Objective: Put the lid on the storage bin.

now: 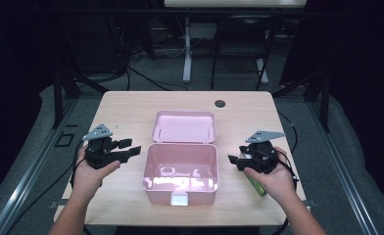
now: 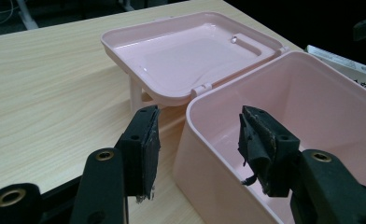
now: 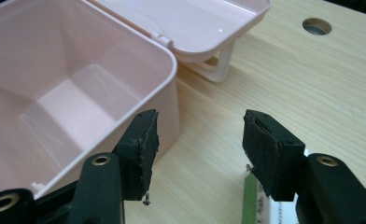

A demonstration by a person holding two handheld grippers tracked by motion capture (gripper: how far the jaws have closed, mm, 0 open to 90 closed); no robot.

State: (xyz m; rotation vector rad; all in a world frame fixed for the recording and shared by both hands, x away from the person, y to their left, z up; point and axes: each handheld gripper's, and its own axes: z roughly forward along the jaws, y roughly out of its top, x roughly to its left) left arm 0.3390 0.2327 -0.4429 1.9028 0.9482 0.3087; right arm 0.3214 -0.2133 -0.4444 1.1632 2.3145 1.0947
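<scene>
Pink plastic box [image 1: 180, 172] is set at the middle of the wooden table [image 1: 126, 105], lid [image 1: 184, 126] swung fully open and laid back behind it on its hinges. Lid is propped clear of the tabletop by its handle [image 3: 220, 65], seen in the right gripper view. Box interior is seen bare, with glossy reflections on the floor. A white latch tab [image 1: 179, 198] is seen on the near wall.

Left gripper [image 1: 127, 148] is held by the left hand [image 1: 89, 171] just left of the box, jaws pointed at it. Jaws are spread with nothing between the pads. In the left gripper view, left gripper [image 2: 197, 140] is lined up on the box's near corner: one jaw is outside the wall, the other is seen against the interior. Contact with the wall cannot be told.

Right gripper [image 1: 235, 159] is held by the right hand [image 1: 273, 178] just right of the box, jaws pointed toward it. In the right gripper view, right gripper [image 3: 200, 140] is spread wide and empty, bare tabletop between the pads, box wall just beside one jaw.

A green-and-white packet [image 3: 260, 205] is seen on the table under the right gripper; in the high view its green edge [image 1: 255, 185] is partly covered by the hand. Not gripped.

A round cable hole [image 1: 220, 104] is seen at the far edge of the table.
</scene>
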